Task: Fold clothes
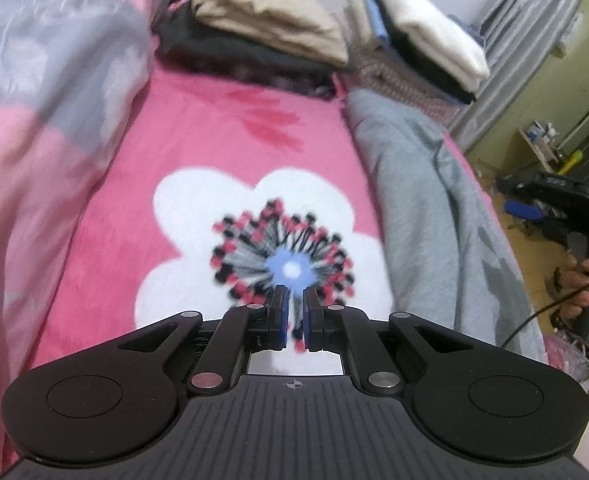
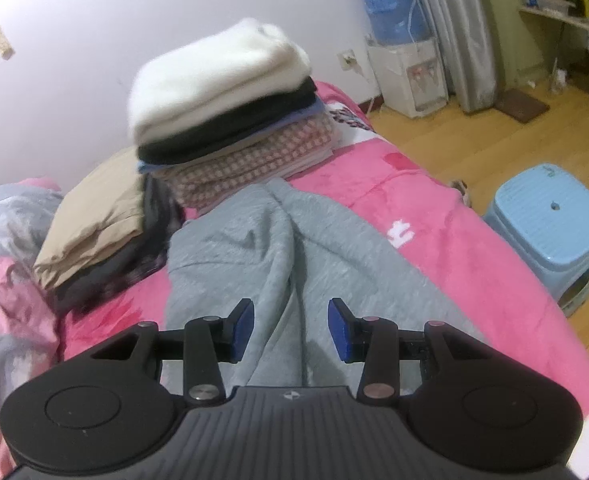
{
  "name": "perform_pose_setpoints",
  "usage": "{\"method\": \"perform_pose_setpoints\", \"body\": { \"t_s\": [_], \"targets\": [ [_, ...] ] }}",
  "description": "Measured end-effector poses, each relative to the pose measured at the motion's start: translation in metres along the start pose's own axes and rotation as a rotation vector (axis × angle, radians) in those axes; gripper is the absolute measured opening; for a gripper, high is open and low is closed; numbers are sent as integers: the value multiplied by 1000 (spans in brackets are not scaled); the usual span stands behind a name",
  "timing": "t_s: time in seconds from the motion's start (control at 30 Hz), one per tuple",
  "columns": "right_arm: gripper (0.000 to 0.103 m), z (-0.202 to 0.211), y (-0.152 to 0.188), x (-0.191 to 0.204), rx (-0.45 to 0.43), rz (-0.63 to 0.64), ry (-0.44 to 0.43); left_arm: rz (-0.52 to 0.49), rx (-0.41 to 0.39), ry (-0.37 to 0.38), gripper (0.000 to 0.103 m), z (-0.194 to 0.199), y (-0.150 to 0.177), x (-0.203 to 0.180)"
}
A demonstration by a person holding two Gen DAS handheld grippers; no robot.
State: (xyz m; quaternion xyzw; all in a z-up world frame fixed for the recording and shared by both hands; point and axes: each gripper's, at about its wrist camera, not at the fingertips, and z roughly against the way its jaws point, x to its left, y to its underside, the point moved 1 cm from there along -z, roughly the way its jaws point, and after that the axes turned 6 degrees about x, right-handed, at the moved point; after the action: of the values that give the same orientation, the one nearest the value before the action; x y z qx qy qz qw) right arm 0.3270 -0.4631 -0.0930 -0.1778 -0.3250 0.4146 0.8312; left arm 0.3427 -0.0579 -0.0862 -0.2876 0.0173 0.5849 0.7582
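Your left gripper [image 1: 294, 312] is nearly closed, only a thin slit between the pads, holding nothing, over the white flower print [image 1: 254, 216] on the pink blanket [image 1: 198, 128]. Your right gripper [image 2: 290, 328] stands partly open and empty above the grey garment [image 2: 278, 240], which lies crumpled lengthwise along the bed's right side. Two folded stacks sit at the far end by the wall: beige-topped stack [image 2: 94, 216] and white-topped stack [image 2: 218, 84], just beside each other.
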Motion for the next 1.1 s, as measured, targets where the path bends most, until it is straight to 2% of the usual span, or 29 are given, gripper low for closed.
{"method": "perform_pose_setpoints", "body": {
  "t_s": [0.23,0.4,0.47,0.53,0.63,0.7,0.83,0.93,1.1],
  "targets": [
    [43,1,21,23,-24,80,-34,-60,63,20,6,-30,6,3],
    [41,-9,26,42,-8,139,20,-53,-5,23,6,-56,0,0],
    [41,5,27,49,-14,142,26,-69,11,28,6,-54,-5,-2],
    [41,24,26,58,-8,151,28,-122,29,-4,6,-43,-14,-5],
    [41,44,18,77,36,169,65,-152,80,-22,6,-14,-40,-5],
    [41,58,9,91,63,167,98,-162,87,-29,6,15,-64,-5],
    [40,93,-23,121,89,77,202,-197,122,-29,6,73,-125,-12],
    [40,126,-50,138,77,22,276,-245,152,-25,6,104,-168,-24],
    [40,164,-80,141,3,-101,308,-402,166,-40,6,102,-221,-59]
  ]
}}
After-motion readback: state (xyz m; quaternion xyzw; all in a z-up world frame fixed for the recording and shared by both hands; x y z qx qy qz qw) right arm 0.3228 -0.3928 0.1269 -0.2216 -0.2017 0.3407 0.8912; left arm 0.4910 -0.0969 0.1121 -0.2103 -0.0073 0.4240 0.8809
